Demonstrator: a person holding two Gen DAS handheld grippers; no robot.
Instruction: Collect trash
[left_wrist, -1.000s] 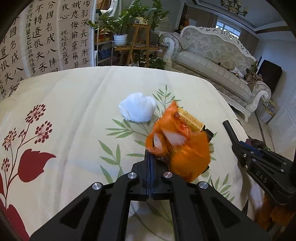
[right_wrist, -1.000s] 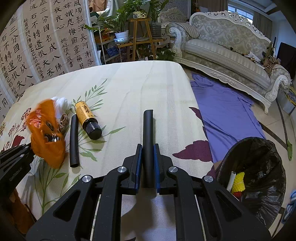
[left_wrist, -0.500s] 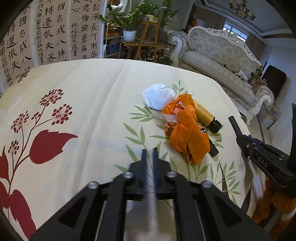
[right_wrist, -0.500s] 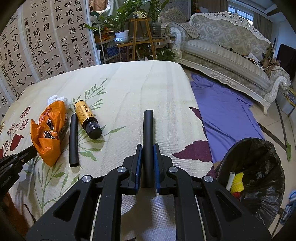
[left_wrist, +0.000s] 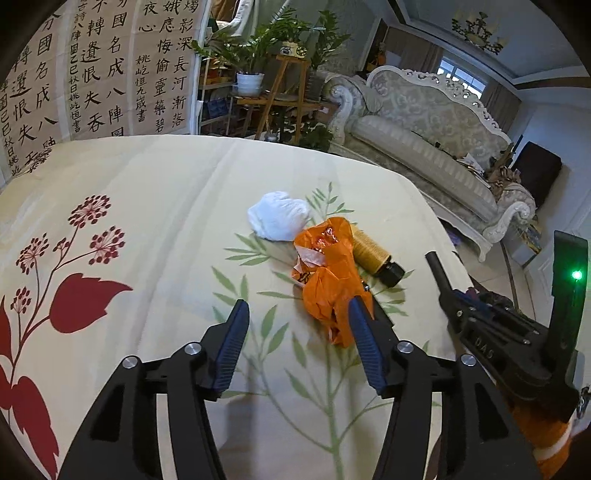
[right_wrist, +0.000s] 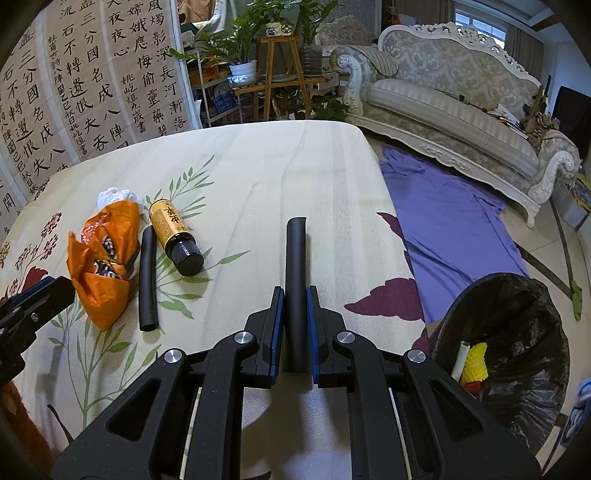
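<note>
Now, left gripper: jaws just opened wide, nothing between them, blue pads bare.
Right gripper: clamped on a black tube pointing to 12 o'clock.
Orange wrapper: lying on the tablecloth, at 1 o'clock from the left gripper, touching its right finger in view.
White tissue: at 11 o'clock of the wrapper, touching it.
Bottle: lying beside a second black tube.
Trash bin: on the floor, at 3 o'clock of the right gripper.

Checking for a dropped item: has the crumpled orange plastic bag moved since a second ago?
Yes. The crumpled orange plastic bag left the left gripper, whose jaws have just opened, and lies beside the black tube.
</note>
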